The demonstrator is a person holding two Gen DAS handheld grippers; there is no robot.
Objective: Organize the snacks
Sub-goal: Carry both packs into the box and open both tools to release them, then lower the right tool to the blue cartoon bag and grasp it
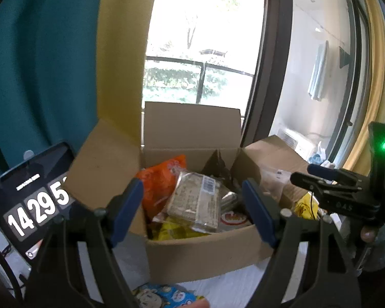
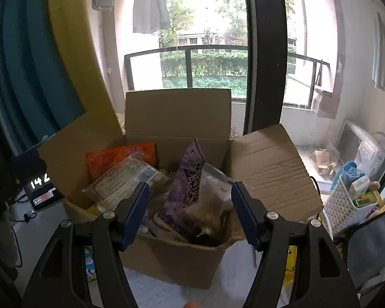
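An open cardboard box [image 1: 202, 256] stands on the white table and holds several snack packs. Among them are an orange bag [image 1: 161, 184], a clear pack of brown bars [image 1: 195, 202] and a red-and-white pack [image 1: 233, 218]. The right wrist view shows the same box [image 2: 177, 261] with the orange bag [image 2: 115, 159], the clear pack [image 2: 125, 182], a purple bag [image 2: 190, 179] and a silvery bag [image 2: 213, 195]. My left gripper [image 1: 192, 208] is open and empty just before the box. My right gripper [image 2: 190, 210] is open and empty over the box's near edge; it also shows in the left wrist view [image 1: 341, 190].
A phone showing a clock [image 1: 30, 205] leans at the left. A blue cartoon snack pack [image 1: 161, 295] lies on the table before the box. A white slotted basket [image 2: 346, 205] with small items stands at the right. A yellow bag [image 1: 305, 205] lies right of the box.
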